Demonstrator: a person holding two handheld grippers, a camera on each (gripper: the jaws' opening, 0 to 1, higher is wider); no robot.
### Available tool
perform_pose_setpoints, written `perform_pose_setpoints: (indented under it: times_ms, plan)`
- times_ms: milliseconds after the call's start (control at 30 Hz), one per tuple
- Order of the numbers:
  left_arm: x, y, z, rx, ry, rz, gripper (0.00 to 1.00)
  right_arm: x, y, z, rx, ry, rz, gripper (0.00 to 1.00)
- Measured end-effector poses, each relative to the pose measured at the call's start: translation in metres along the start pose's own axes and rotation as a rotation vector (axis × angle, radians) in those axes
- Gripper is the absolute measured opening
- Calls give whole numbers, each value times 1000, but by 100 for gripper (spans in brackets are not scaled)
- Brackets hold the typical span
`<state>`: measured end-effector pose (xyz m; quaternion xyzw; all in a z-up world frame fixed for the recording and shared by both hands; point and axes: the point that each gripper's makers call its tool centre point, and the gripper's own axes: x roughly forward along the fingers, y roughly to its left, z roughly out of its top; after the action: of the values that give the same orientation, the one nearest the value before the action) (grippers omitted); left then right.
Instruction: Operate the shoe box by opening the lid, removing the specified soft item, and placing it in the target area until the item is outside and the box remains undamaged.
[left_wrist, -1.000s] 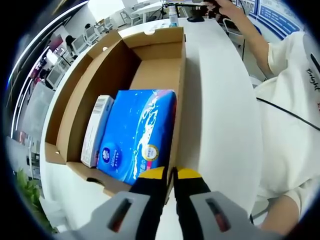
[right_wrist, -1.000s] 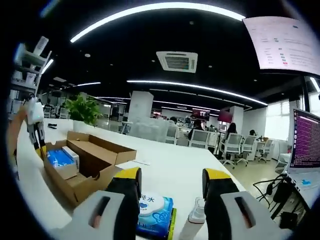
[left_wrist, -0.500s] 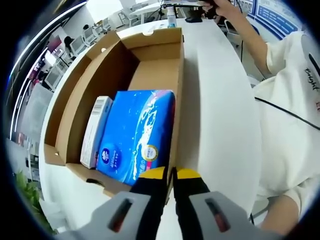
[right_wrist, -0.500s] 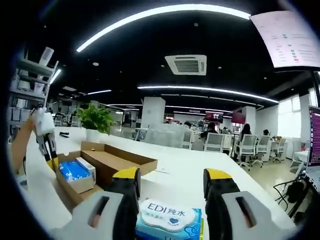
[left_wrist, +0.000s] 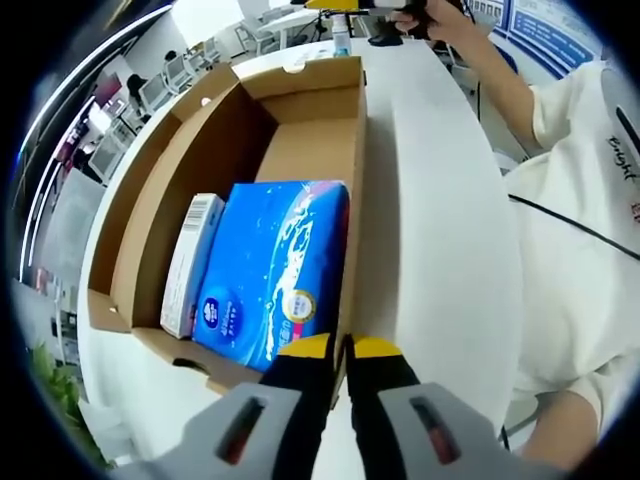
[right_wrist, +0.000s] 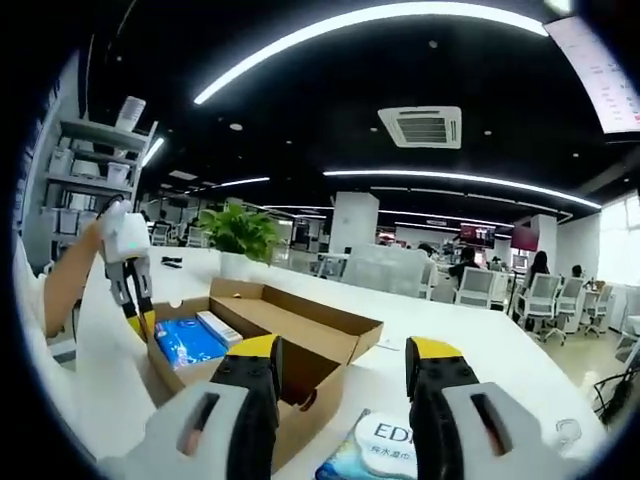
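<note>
- An open brown cardboard shoe box (left_wrist: 300, 120) lies on a white table (left_wrist: 440, 230). In the left gripper view its long axis runs straight away from the camera, and its lid flap stands folded out along the left side.
- Inside the box, at the near end, lies a soft blue plastic tissue pack (left_wrist: 275, 265) printed with water splashes. Its long axis runs along the box's length, and a round blue logo and a small gold seal sit at its near end. The print is too small to read.
- A narrow white carton with a barcode (left_wrist: 192, 262) lies just beside the pack's left edge, parallel to it, against the inner left wall.
- The far half of the box floor is bare cardboard.
- The left gripper (left_wrist: 338, 352), yellow-tipped, has its jaws clenched on the near right wall of the box.
- In the right gripper view the same box (right_wrist: 300, 345) sits to the left with the blue pack (right_wrist: 188, 340) at its left end, and the left gripper (right_wrist: 138, 315) is pinching the box's left end wall.
- The right gripper (right_wrist: 340, 360) has its jaws spread apart and holds nothing.
- A blue wet-wipe pack with a white lid reading "ED" (right_wrist: 375, 450) lies on the table between and below those jaws.
- A person's white sleeve (left_wrist: 590, 200) with dark partial lettering "Brigh" is at the right of the left gripper view.
</note>
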<state>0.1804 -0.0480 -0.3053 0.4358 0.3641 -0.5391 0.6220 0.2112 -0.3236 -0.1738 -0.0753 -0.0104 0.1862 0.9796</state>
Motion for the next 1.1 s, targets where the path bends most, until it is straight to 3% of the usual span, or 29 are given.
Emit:
perform_pose_setpoints:
  times_ms: [400, 600, 867, 1100]
  plan:
    - [0, -1, -1, -4, 9, -1, 5, 13, 27, 5, 37, 0, 107, 51]
    - [0, -1, -1, -4, 9, -3, 5, 22, 51, 8, -21, 42, 244, 55]
    - [0, 0, -1, -8, 14, -5, 5, 33, 75, 15, 12, 86, 397, 59]
    - [0, 0, 0, -5, 12, -4, 5, 40, 93, 14, -55, 142, 491, 61]
